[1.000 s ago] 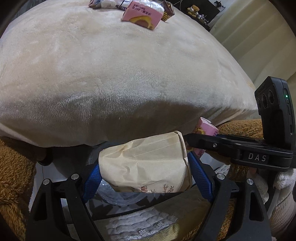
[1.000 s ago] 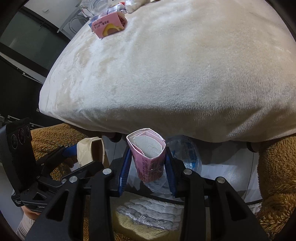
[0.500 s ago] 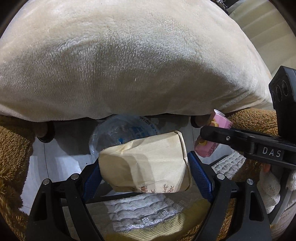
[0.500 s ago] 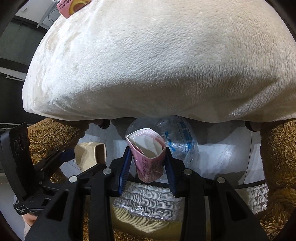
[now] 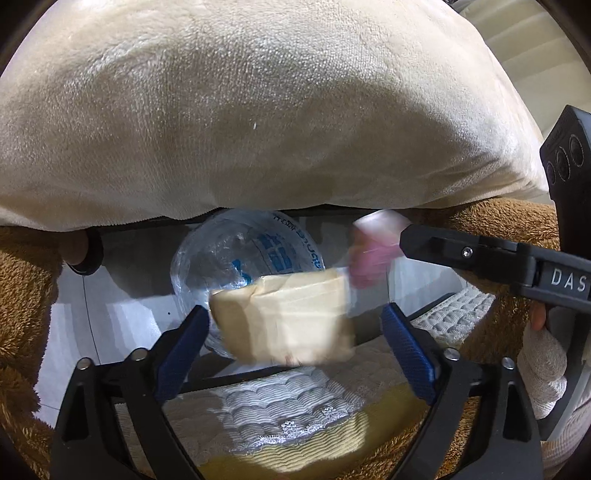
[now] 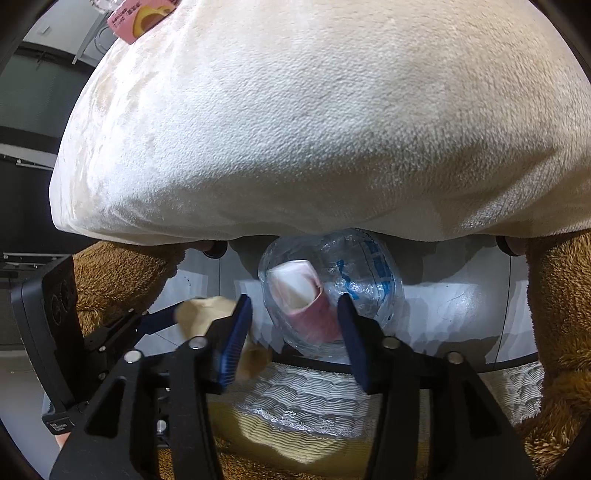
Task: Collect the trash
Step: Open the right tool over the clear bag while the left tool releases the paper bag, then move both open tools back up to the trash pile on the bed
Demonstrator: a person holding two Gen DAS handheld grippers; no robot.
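Your left gripper (image 5: 293, 328): jaws spread, tan paper bag (image 5: 284, 319) blurred between pads, clear of right pad. Your right gripper (image 6: 295, 321): jaws apart, pink carton (image 6: 306, 299) loose at frame centre over clear plastic bag (image 6: 369, 284), below cream blanket (image 6: 295, 129).

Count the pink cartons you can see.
2: one pink carton dropping from the open right gripper into the clear bag, another on the cushion. More may be hidden.
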